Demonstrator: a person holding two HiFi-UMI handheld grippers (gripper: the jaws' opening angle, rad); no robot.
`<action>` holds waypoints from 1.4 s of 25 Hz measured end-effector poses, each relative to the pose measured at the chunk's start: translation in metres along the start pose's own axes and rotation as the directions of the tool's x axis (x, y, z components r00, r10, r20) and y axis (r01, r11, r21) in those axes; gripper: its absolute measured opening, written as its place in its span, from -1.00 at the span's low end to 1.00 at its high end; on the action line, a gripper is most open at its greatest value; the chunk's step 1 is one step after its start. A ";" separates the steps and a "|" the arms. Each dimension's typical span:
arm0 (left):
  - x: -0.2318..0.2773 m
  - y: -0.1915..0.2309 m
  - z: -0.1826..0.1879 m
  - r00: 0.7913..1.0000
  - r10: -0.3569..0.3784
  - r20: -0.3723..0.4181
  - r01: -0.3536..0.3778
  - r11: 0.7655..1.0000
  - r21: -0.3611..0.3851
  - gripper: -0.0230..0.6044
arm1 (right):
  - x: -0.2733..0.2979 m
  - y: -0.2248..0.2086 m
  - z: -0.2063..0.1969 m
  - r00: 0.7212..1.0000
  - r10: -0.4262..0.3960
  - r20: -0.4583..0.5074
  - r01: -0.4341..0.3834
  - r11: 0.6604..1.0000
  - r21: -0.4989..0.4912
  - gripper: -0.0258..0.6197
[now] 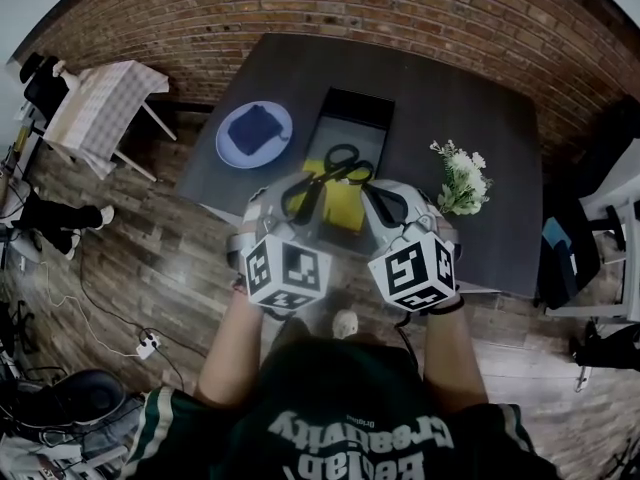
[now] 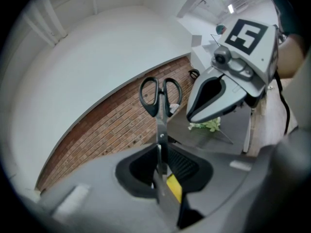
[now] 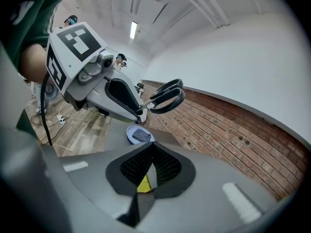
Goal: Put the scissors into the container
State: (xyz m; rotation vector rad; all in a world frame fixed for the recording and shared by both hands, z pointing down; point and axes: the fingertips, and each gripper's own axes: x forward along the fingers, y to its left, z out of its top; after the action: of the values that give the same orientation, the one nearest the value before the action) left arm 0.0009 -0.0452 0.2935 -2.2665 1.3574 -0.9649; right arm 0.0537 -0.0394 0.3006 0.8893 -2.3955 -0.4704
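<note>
The left tongs point(image 2: 161, 154) are clenched on the blades of the scissors point(image 2: 159, 97), with the black handles projecting forward beyond the tips. The right tongs point(image 3: 153, 152) are closed, with nothing between them. Both units are held side by side above the near edge of the desk point(image 1: 455, 98). The scissors sit in the air over a yellow item point(image 1: 345, 210) at the near end of the container point(image 1: 358, 106), at the desk's middle.

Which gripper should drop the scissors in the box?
Left. The left gripper grips the scissors by the blades, and in the head view they sit over the container. The right gripper holds nothing.
</note>
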 end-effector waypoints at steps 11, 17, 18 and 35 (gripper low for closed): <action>0.004 0.007 0.000 1.000 0.000 -0.002 0.000 1.000 -0.015 -0.73 | 0.005 -0.008 0.000 1.000 -0.006 0.005 0.006 1.000 0.016 -0.90; 0.011 0.007 0.003 1.000 -0.005 0.002 0.005 1.000 -0.015 -0.73 | 0.007 -0.014 -0.004 1.000 -0.013 0.000 0.013 1.000 0.019 -0.90; 0.012 0.008 0.003 1.000 -0.005 0.002 0.005 1.000 -0.016 -0.73 | 0.008 -0.015 -0.004 1.000 -0.013 0.001 0.013 1.000 0.019 -0.90; 0.018 0.017 -0.011 1.000 0.006 -0.022 -0.007 1.000 -0.031 -0.73 | 0.028 -0.014 -0.003 1.000 0.004 0.011 -0.005 1.000 0.022 -0.90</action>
State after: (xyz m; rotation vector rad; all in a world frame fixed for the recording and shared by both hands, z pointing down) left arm -0.0115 -0.0686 0.2985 -2.2793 1.3969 -0.9756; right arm 0.0441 -0.0694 0.3064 0.8930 -2.4165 -0.4493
